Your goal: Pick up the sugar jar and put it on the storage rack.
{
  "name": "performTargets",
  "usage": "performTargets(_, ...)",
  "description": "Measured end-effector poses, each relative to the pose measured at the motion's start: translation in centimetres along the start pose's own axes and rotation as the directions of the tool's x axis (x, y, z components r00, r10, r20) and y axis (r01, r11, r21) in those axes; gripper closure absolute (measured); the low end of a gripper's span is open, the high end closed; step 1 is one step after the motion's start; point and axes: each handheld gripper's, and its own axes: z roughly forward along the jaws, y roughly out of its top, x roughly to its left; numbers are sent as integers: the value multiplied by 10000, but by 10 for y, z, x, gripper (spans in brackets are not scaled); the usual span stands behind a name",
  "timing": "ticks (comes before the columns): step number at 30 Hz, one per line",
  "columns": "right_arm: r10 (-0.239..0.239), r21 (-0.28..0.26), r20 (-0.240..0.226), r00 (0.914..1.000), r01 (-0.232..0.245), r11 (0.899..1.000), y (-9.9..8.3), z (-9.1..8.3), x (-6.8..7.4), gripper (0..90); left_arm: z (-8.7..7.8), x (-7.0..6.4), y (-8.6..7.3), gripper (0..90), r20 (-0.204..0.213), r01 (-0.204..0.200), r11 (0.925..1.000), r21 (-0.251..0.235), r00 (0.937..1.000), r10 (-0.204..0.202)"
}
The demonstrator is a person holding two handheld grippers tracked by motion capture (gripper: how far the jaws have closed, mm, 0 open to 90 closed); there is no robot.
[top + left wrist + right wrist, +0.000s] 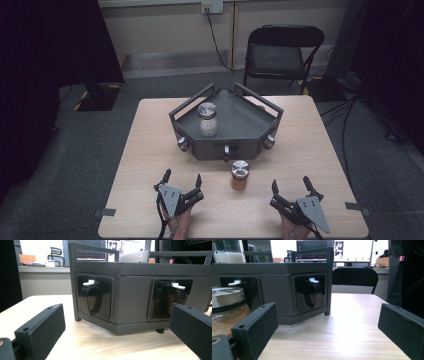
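Nearby, orange jar (239,176), grippers spread

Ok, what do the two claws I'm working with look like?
Both are alike: the left claw and right claw each have two black, blocky fingers with small screw holes, a dark body and a grey three-cornered plate on top. A dark cable trails from each.

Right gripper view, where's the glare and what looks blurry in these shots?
In the right gripper view a bright sheen washes out the table, and the jar close at the left edge is soft; in the left gripper view the near jaws are blurred and the tray reads dim; the high view is evenly lit with dark corners.
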Motion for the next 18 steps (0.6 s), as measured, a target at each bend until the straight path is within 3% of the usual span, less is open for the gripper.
performTargets(6,0,-1,-1,10000,0,10000,0,0,0,19,1,-4,1,4,-215,-47,10000,85,9998,48)
performTargets(18,0,4,36,10000,0,10000,0,0,1,19,1,-4,1,4,-222,-47,10000,84,9997,49)
